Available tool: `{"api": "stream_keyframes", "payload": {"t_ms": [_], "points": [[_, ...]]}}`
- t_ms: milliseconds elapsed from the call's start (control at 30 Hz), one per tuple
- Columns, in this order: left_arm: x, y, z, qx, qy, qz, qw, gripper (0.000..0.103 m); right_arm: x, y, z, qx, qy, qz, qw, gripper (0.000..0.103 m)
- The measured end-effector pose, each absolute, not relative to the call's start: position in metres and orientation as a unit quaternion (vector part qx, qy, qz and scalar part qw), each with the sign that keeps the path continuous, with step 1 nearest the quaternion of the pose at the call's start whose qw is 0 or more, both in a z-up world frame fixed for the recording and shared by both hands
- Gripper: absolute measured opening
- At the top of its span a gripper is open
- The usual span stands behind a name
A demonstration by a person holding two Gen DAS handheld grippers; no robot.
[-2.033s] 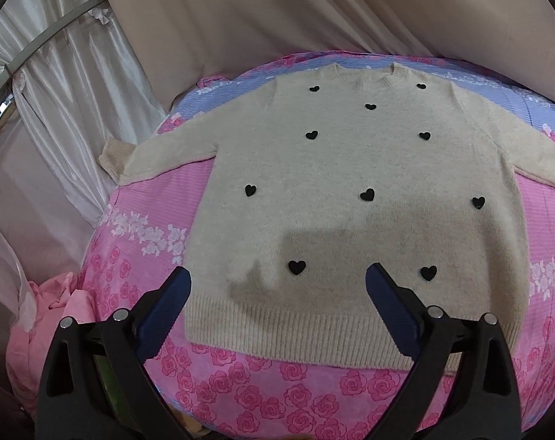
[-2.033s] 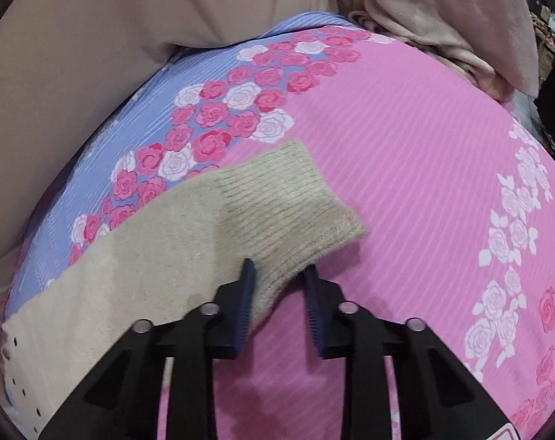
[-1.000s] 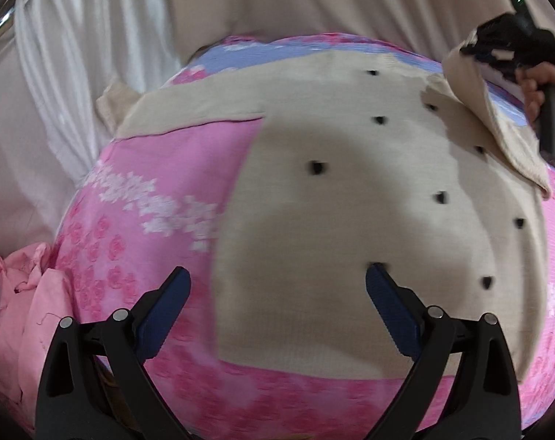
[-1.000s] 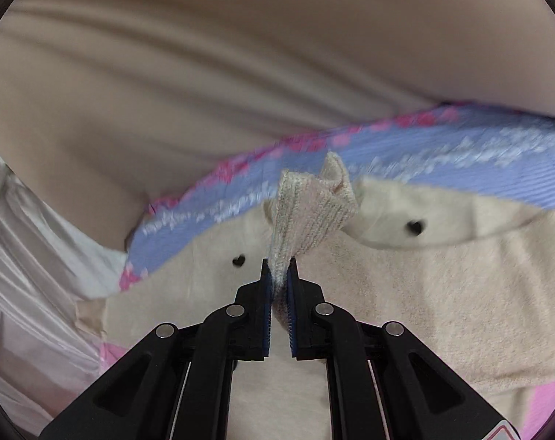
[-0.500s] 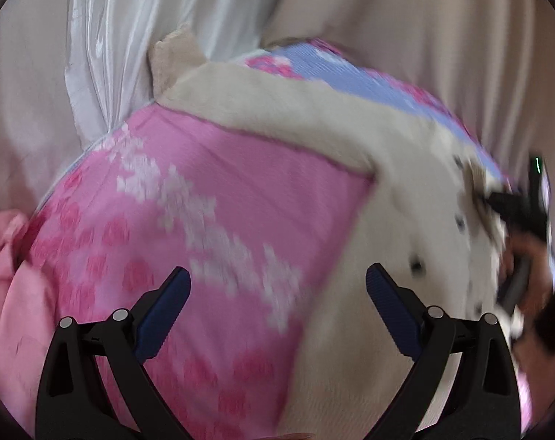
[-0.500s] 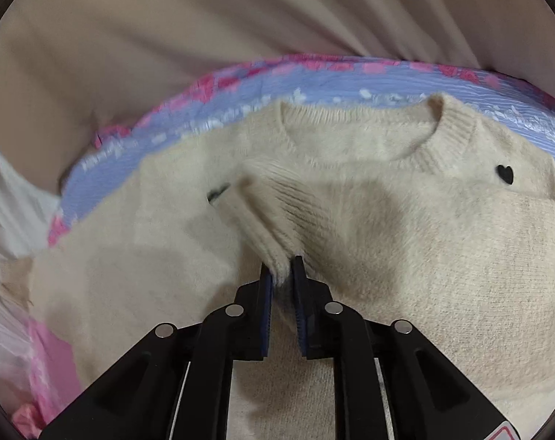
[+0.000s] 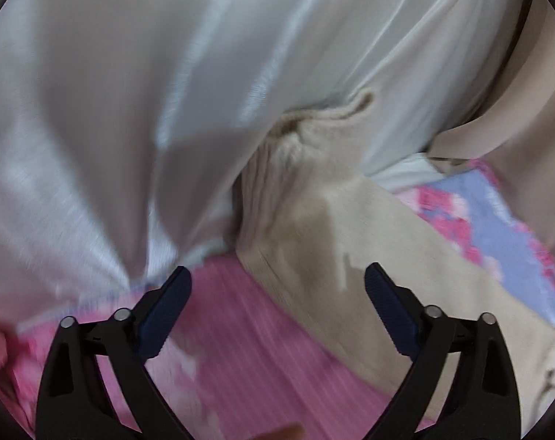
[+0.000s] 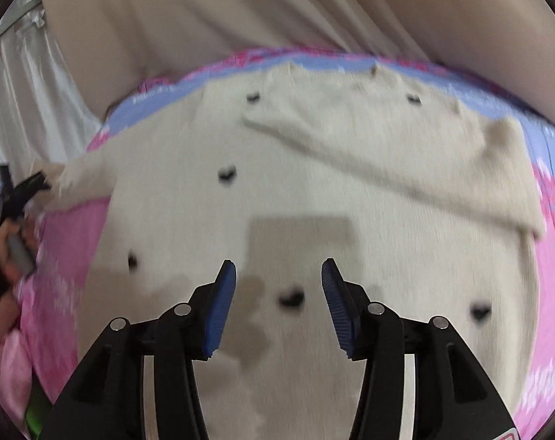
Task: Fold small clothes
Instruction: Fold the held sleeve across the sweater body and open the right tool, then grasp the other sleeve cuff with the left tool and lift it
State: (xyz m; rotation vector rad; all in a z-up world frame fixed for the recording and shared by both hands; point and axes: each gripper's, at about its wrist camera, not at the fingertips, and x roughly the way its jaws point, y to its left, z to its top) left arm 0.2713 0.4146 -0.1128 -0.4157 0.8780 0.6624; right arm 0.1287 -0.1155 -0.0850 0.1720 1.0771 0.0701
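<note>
Now sweater (image 8: 314, 190) flat on bed (image 8: 68, 242), right sleeve (image 8: 387, 154) folded across chest. Right tool (image 8: 278, 275) empty, jaws opening above the body. Left tool (image 7: 277, 286) wide, jaws closing, nothing gripped, over left sleeve (image 7: 314, 198) near cuff by white curtain (image 7: 131, 110).

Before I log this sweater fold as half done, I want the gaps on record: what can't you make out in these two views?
- Left wrist view: motion blur smears the left sleeve's cuff; whether the closing left gripper touches it is unclear.
- Right wrist view: the sweater hem is hidden behind the opening right gripper, which holds nothing.
- Right wrist view: blur smudges the black hearts and the folded sleeve edge.
</note>
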Motion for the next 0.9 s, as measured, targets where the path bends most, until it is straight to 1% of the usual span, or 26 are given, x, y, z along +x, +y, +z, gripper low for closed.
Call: {"api": "stream_keyframes", "payload": {"t_ms": [33,67,100,167,200,300,367,500,633,700,767,800,867,900], "points": [[0.277,0.414,-0.116,-0.179,0.415,0.307,0.837,0.071,0.119,-0.118,-0.089,0.084,0.521,0.028,0.849,0.048],[0.282,0.413,-0.118,-0.173,0.416,0.29,0.844,0.048,0.109,-0.122,-0.093,0.089,0.533,0.026,0.841,0.048],[0.287,0.412,-0.12,-0.175,0.42,0.274,0.848,0.038,0.102,-0.125,-0.097,0.094,0.543,0.02,0.834,0.048],[0.294,0.409,-0.122,-0.181,0.424,0.251,0.851,0.006,0.087,-0.133,-0.103,0.112,0.556,0.011,0.824,0.048],[0.297,0.409,-0.123,-0.186,0.426,0.245,0.851,0.0,0.082,-0.136,-0.104,0.121,0.557,0.005,0.822,0.048],[0.297,0.397,-0.104,-0.194,0.401,0.234,0.864,0.0,0.071,-0.144,-0.103,0.132,0.552,0.002,0.823,0.048],[0.292,0.368,-0.07,-0.178,0.365,0.201,0.891,0.0,0.068,-0.146,-0.099,0.128,0.546,0.006,0.828,0.048],[0.281,0.259,0.013,-0.115,0.308,0.084,0.941,0.0,0.067,-0.159,-0.092,0.14,0.536,0.012,0.832,0.048],[0.272,0.143,0.072,-0.083,0.281,-0.052,0.955,0.0,0.063,-0.18,-0.083,0.17,0.527,0.013,0.833,0.048],[0.268,0.071,0.089,-0.075,0.281,-0.125,0.949,0.0,0.057,-0.194,-0.076,0.173,0.52,0.01,0.837,0.048],[0.262,0.017,0.096,-0.068,0.286,-0.176,0.94,0.0,0.05,-0.21,-0.071,0.177,0.514,0.001,0.839,0.048],[0.255,-0.006,0.097,-0.07,0.286,-0.192,0.936,0.002,0.046,-0.218,-0.069,0.181,0.513,-0.005,0.839,0.048],[0.253,-0.042,0.088,-0.11,0.301,-0.211,0.924,0.005,0.036,-0.235,-0.066,0.188,0.509,-0.016,0.84,0.05],[0.254,-0.049,0.078,-0.142,0.319,-0.211,0.913,0.009,0.03,-0.244,-0.064,0.19,0.507,-0.025,0.84,0.052]]}}
